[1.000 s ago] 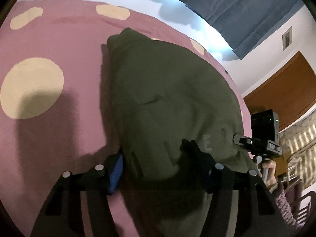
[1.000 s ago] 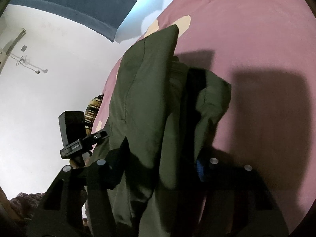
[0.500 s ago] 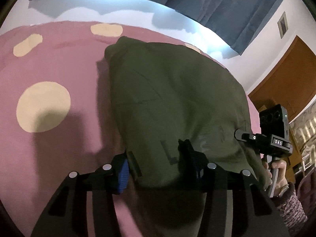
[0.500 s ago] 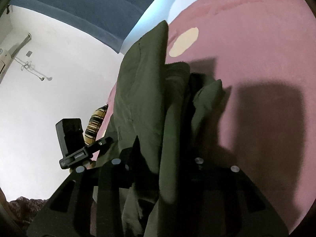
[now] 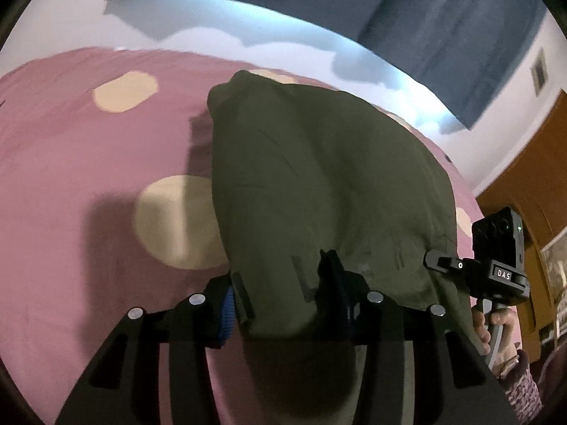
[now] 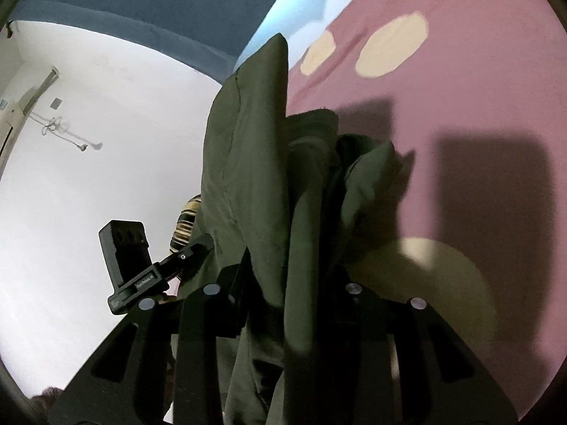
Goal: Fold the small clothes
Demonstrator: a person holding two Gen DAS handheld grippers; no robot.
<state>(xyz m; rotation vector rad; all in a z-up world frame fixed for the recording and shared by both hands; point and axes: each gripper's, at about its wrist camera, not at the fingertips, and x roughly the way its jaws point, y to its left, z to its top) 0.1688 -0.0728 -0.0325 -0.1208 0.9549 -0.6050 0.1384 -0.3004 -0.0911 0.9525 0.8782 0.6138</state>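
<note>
An olive green garment (image 5: 319, 194) hangs between my two grippers above a pink bedspread (image 5: 71, 212) with cream dots. My left gripper (image 5: 283, 290) is shut on one edge of the garment, the cloth draping over its fingers. My right gripper (image 6: 290, 283) is shut on the other edge of the garment (image 6: 255, 148), which hangs in bunched vertical folds in the right wrist view. The right gripper's body shows at the right of the left wrist view (image 5: 496, 269), and the left gripper's body at the left of the right wrist view (image 6: 131, 258).
The pink bedspread (image 6: 478, 106) fills the area under the garment. A blue curtain (image 5: 425, 17) and white wall lie beyond the bed. A brown wooden door (image 5: 531, 163) is at the right.
Both grippers have lifted the garment higher and tilted up. More wall and curtain show now, and the cloth hangs further off the bed.
</note>
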